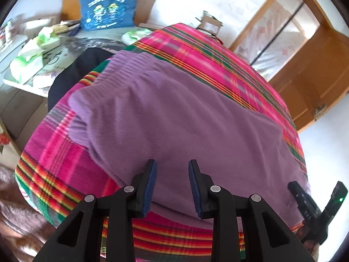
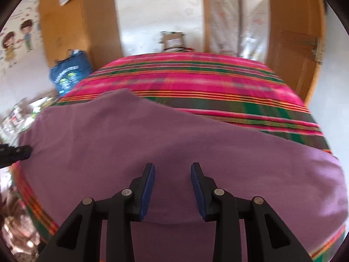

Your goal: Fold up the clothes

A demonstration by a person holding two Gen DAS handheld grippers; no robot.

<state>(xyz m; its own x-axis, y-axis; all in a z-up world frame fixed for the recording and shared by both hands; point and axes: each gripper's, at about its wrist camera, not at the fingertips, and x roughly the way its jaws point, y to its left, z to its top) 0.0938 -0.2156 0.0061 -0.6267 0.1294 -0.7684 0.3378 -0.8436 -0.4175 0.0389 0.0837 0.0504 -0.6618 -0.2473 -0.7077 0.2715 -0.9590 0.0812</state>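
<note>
Jaws, left gripper [image 1: 172, 187]: parted, nothing between the pads; purple cloth visible through the gap; released.
Jaws, right gripper [image 2: 172, 191]: parted likewise, gap empty, cloth seen behind it; released. Both tilted downward toward the bed.
Task's thing: purple garment [image 1: 174, 113], spread flat on the striped bedspread [image 1: 218, 50], no other garment on it.
Position of garment: near half of the bed; in both wrist views filling the field from 9 o'clock through 12 to 3 o'clock of the jaws.
Long axis: from a ribbed end [image 1: 130, 63] at roughly 11 o'clock in the left view down to the near right, at 4 o'clock; in the right view a rising slant from 4 o'clock to 10 o'clock.
Direction from jaws: garment directly ahead and below, at 12 o'clock for each gripper; contact with the cloth not determinable, edges blurred.
Grippers relative to each other: right gripper seen at 4 o'clock in the left view, over the near right part of the cloth; left gripper seen at 9 o'clock in the right view, at the garment's left edge.
Nearer hand: left for the ribbed end and left edge, right for the broad right end; judged, not seen.
Surroundings: blue bag [image 1: 108, 6] at 11 o'clock beyond the bed; wooden door [image 2: 294, 43] at 2 o'clock.
</note>
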